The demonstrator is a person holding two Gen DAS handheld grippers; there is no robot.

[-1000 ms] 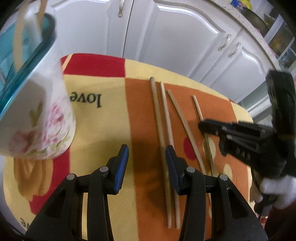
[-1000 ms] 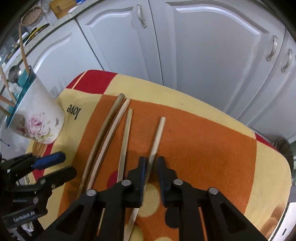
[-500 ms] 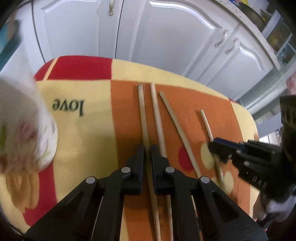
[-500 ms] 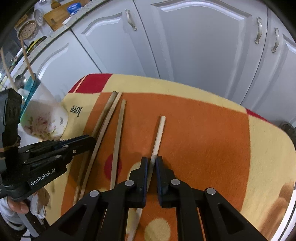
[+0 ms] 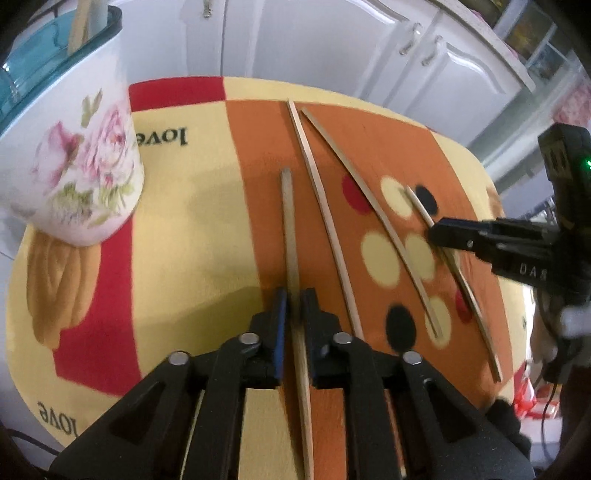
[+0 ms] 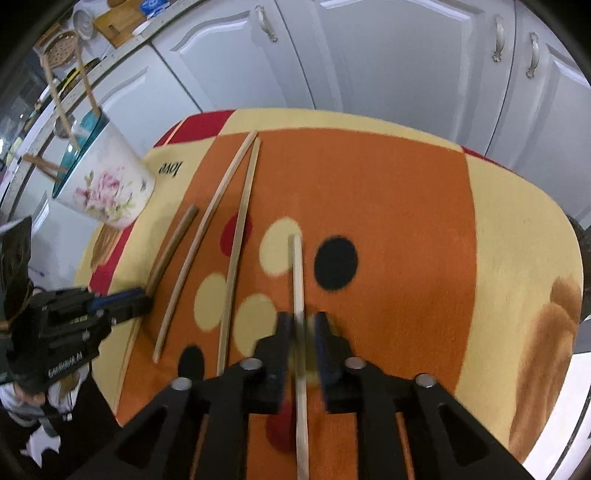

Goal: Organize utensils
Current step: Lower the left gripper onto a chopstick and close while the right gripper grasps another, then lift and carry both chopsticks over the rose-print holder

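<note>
Several wooden chopsticks lie on a patterned mat point(image 5: 184, 221). My left gripper point(image 5: 293, 306) straddles the darkest chopstick point(image 5: 288, 221). Its jaws are opening, and the stick lies between the pads with thin gaps on both sides. My right gripper point(image 6: 301, 328) straddles the rightmost pale chopstick point(image 6: 296, 269). Its jaws are opening too, and its pads are clear of the stick. Both of these sticks lie nearer to me than the two pale ones point(image 5: 317, 199) point(image 5: 373, 195) between them. A floral holder point(image 5: 85, 166) with a teal rim stands at the left and holds several sticks.
White cabinet doors point(image 6: 388, 66) stand close behind the mat's far edge. The right gripper point(image 5: 439, 234) reaches in from the right of the left wrist view, and the left gripper point(image 6: 142, 299) reaches in from the left of the right wrist view. A countertop with clutter point(image 6: 110, 22) runs at the upper left.
My left gripper went from wide open to shut on the dark chopstick, then dragged it nearer. My right gripper pulled its chopstick nearer. Both pairs of jaws have now slackened.
</note>
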